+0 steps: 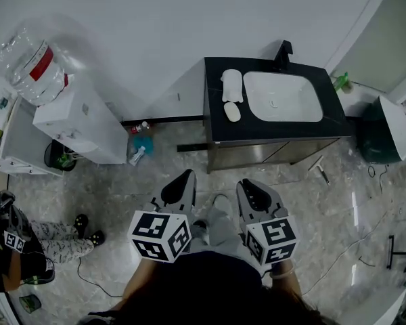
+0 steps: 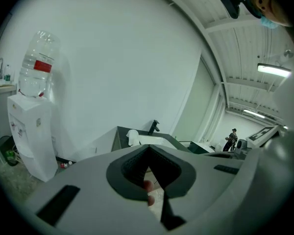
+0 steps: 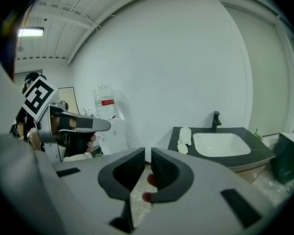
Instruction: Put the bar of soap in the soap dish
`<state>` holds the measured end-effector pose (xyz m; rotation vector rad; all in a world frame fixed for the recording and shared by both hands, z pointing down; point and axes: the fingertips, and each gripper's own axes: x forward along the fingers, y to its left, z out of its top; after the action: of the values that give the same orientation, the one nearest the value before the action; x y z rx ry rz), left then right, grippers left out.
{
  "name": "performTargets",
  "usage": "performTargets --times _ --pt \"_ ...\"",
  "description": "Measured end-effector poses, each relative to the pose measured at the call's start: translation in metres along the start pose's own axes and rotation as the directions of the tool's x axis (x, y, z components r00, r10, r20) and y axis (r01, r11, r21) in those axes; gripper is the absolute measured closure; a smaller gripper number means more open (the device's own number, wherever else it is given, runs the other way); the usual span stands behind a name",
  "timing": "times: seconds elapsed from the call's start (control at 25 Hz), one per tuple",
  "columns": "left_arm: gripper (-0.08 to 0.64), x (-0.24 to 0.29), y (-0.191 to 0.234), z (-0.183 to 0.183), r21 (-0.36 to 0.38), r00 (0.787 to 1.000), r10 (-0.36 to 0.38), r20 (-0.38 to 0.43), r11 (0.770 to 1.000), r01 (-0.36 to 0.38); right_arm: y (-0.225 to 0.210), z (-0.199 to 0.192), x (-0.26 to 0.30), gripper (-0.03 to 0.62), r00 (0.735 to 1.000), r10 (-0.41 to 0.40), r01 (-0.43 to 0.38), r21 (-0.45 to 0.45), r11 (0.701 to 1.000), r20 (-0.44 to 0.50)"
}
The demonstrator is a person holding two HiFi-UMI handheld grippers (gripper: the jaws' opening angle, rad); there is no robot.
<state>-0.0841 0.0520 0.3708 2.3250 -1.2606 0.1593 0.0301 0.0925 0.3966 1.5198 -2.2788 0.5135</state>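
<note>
A black vanity counter (image 1: 216, 131) with a white sink (image 1: 282, 95) and a black faucet (image 1: 282, 53) stands ahead against the wall. Left of the sink lie a small white oval bar of soap (image 1: 232, 112) (image 3: 182, 149) and, behind it, a larger white oblong piece (image 1: 232, 84) (image 3: 184, 135) that looks like the soap dish. Both grippers hang low over the floor, well short of the counter. My left gripper (image 1: 186, 175) (image 2: 148, 148) is shut and holds nothing. The right gripper (image 1: 243, 183) (image 3: 147, 151) is also shut and empty. The left gripper (image 3: 73, 126) shows at the left of the right gripper view.
A white water dispenser (image 1: 74, 114) (image 2: 32, 131) with a big bottle stands left of the vanity, small things (image 1: 139, 147) on the floor beside it. A dark green bin (image 1: 386, 131) sits at the right. A seated person (image 1: 13, 249) is at the far left. A cable (image 1: 95, 283) runs over the marble floor.
</note>
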Motion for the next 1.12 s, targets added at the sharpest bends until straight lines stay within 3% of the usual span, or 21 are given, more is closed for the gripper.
performTargets --times 0.4,0.68,1.12 --pt "0.563 0.103 0.039 0.048 -0.010 0.999 0.046 0.011 0.999 -0.046 -0.077 0.036 0.093 0.517 0.999 0.012 -0.013 -0.025 1.000 -0.031" --pt "0.563 0.170 0.060 0.095 -0.068 0.995 0.087 0.041 0.994 -0.084 -0.140 0.056 0.167 0.501 0.995 0.043 -0.041 0.017 0.999 -0.088" --pt "0.563 0.231 0.097 0.124 -0.102 0.982 0.187 0.029 0.978 -0.183 -0.189 0.032 0.267 0.411 0.974 0.079 -0.076 0.022 0.997 -0.213"
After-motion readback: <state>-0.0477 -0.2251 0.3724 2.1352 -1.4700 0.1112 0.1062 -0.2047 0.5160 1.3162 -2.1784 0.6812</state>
